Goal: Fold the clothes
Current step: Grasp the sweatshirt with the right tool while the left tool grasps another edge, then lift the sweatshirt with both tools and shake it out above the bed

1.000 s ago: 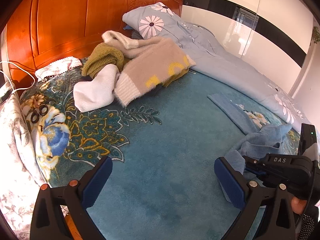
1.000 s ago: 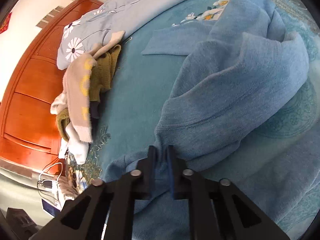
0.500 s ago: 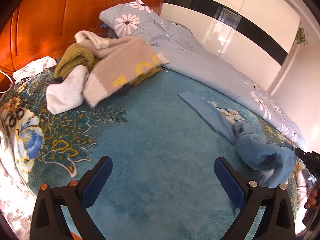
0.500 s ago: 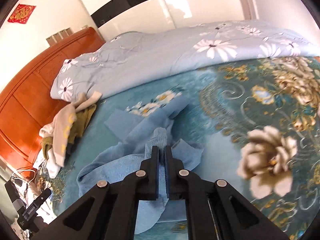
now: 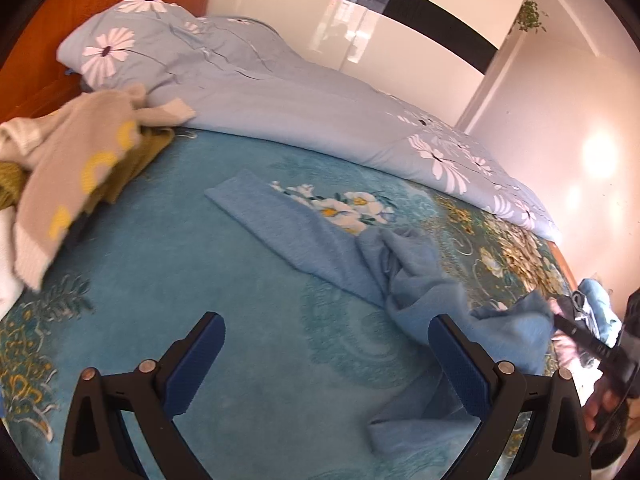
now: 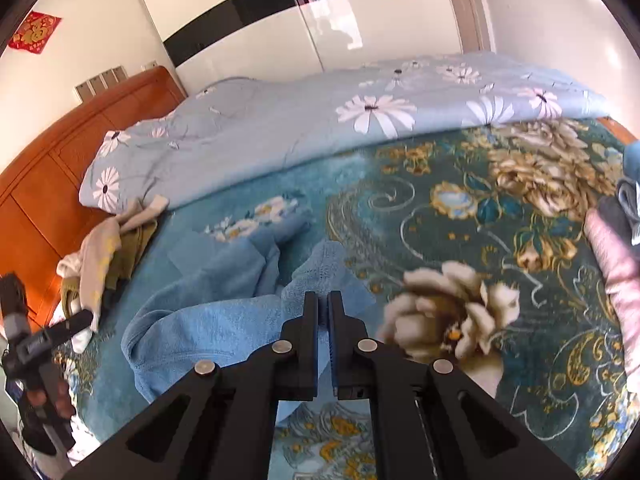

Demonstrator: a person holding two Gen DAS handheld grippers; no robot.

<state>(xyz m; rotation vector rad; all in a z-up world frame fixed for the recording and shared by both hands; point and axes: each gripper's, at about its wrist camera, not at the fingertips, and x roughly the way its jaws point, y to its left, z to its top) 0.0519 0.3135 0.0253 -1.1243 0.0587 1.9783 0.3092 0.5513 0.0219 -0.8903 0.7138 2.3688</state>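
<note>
A bedroom, glossy white wardrobe doors behind, a wooden headboard (image 6: 52, 168), and a bed under a teal floral blanket (image 5: 168, 264) with a pale blue daisy duvet (image 5: 280, 96) pushed along the far side. On the blanket, a blue sweater (image 5: 404, 276) — strung out and rumpled, one sleeve flat toward the headboard, the rest bunched and twisted. No fold in it yet, by the look of things; spreading it flat seemed the step in hand. Right gripper (image 6: 323, 312) clamped almost fully together on an edge of that blue knit, cloth pinched between the pads and drawn up off the blanket toward the foot of the bed. Left gripper (image 5: 326, 360) spread wide, nothing between its blue pads, poised above bare blanket just beside the bunched middle of the garment. Near the headboard, a heap of unfolded clothes (image 5: 76, 168) — beige with yellow marks, olive, white — untouched and evidently waiting. At the foot edge, a few garments (image 6: 624, 240) in pink, dark and blue, possibly a finished stack, though too cropped to tell. Most of the job apparently left.
</note>
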